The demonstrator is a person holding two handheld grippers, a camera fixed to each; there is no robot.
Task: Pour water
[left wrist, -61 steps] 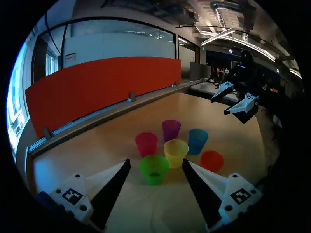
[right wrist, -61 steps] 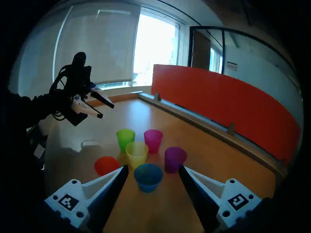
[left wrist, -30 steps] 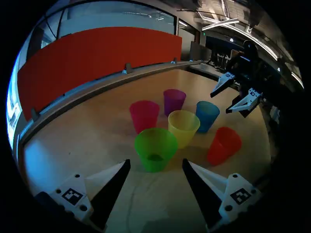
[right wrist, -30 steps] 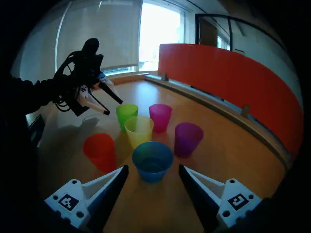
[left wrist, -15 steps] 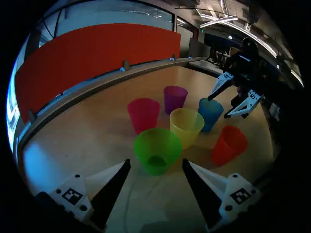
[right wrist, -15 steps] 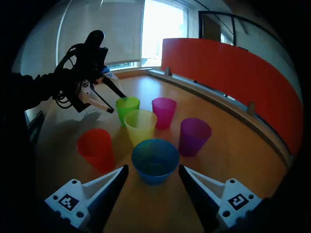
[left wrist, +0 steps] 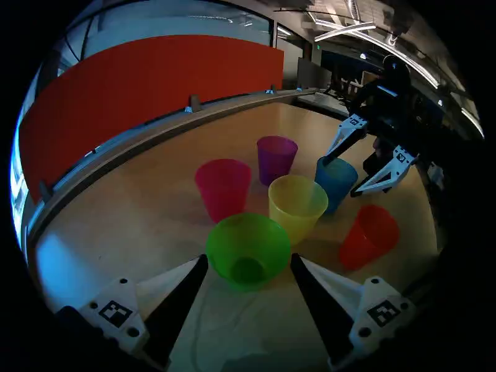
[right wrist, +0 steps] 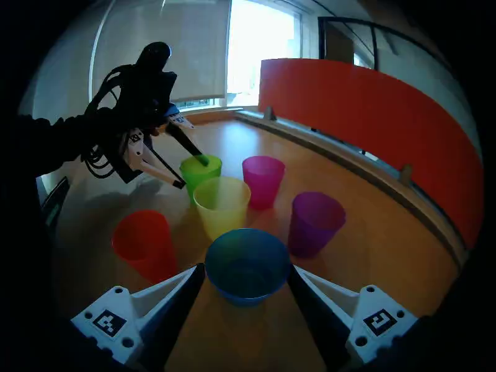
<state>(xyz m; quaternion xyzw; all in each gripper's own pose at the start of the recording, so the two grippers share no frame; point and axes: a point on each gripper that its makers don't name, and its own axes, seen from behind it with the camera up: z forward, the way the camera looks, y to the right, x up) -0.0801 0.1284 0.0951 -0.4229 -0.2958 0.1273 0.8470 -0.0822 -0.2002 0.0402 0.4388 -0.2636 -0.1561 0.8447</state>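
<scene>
One broad, pale wooden tabletop [left wrist: 142, 204] carries everything, and one long orange-red partition panel [left wrist: 142, 80] runs along its far edge. Two hand-held grippers with white fingers and black inner faces work over it. The left gripper [left wrist: 248, 256] has its jaws spread wide around the green cup, a finger at each side of the rim; the right gripper view shows this left gripper [right wrist: 193, 173], held by a dark-sleeved arm, straddling that cup. The right gripper [right wrist: 244, 267] is likewise spread, with the blue cup between its fingers, and from the left gripper view it [left wrist: 341, 178] frames that cup from the far side. Whether any finger touches a cup cannot be told. Six small translucent plastic tumblers stand upright in a tight cluster, one of each colour: the green cup [left wrist: 248, 248], a yellow cup [left wrist: 297, 201] in the middle, a pink cup [left wrist: 223, 186], a purple cup [left wrist: 276, 158], the blue cup [right wrist: 248, 263] and an orange-red cup [left wrist: 371, 234] slightly apart from the others. Whether any holds water cannot be made out. Against half a second ago, both grippers have pushed further in: the green and blue cups sit lower and larger between their fingertips. Two seconds ago both tools hung well back from the cluster. The cups themselves have kept their places.
</scene>
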